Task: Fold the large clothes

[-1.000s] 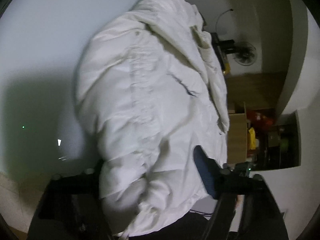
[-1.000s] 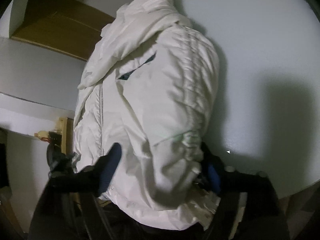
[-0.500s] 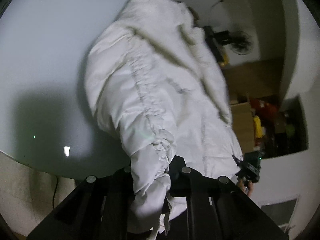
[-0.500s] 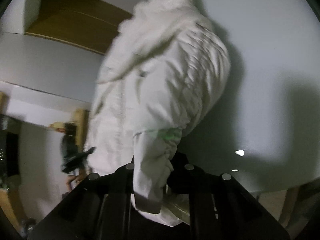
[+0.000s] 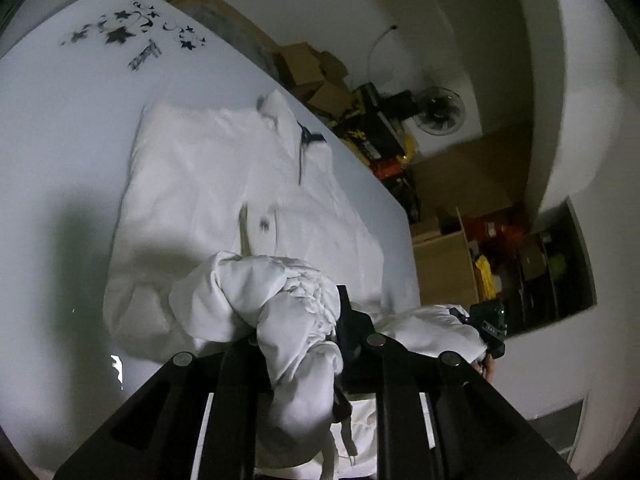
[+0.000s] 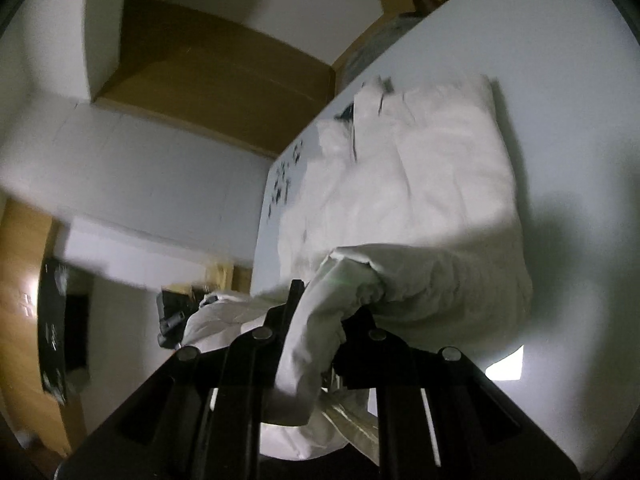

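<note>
White jacket [image 5: 224, 200] is lying spread on the white worktop [image 5: 60, 128], near hem bunched and lifting. Left tool [image 5: 304, 344] is pinching a gathered fold of hem, jaws opening slightly though cloth is still clamped. Right tool [image 6: 316, 332] is gripping the other hem corner, jaws nearly closed on fabric.

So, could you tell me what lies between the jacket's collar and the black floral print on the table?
Nothing: in the left wrist view, only bare white table separates the jacket collar from the floral print.
</note>
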Available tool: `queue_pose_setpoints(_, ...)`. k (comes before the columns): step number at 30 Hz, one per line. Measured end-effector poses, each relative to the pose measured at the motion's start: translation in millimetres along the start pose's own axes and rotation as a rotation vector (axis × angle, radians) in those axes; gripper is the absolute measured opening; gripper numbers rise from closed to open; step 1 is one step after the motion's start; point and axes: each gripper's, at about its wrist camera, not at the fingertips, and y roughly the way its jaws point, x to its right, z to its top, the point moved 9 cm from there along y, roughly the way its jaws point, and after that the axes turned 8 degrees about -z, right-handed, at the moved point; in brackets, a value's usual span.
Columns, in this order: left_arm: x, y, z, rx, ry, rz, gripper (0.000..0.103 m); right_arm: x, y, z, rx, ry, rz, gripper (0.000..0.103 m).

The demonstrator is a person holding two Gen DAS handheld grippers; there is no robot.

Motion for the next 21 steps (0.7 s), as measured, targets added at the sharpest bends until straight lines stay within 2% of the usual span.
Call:
queue_pose_setpoints(2,-9.0,22.7,36.5,-0.001,-0.077,-0.009,0.018,2.2,18.5,33.9,-0.011,0.047,-0.011,0.015)
queue_pose_setpoints(5,-39.1,56.8,79.0,-0.01,-0.126,0.067,0.018,16.5,50.2,76.8,-0.042,0.107,-0.062,0.015)
queue_pose_setpoints(8,-74.5,93.9,108.9,-0.031,-0.177,0.161,0.018,36.3,83.7,113.2,-0.07,0.168,-0.119,0.015)
queue_pose_setpoints(12,-117.4,129.6,140.8,-0.057,-0.251,0.183,0.018,71.5,125.0,148.1,-0.116,0.261,-0.147,0.015)
queue_pose_setpoints(15,-133.6,147.9,162.5,-0.064,-0.257,0.206,0.018,88.4,146.4,163.8,-0.137,0.301,-0.163,0.015)
queue_pose_setpoints(21,-146.5,175.3,190.8,-0.06,-0.173,0.295,0.019,109.0,178.6,193.8,-0.133,0.345,-0.172,0.015)
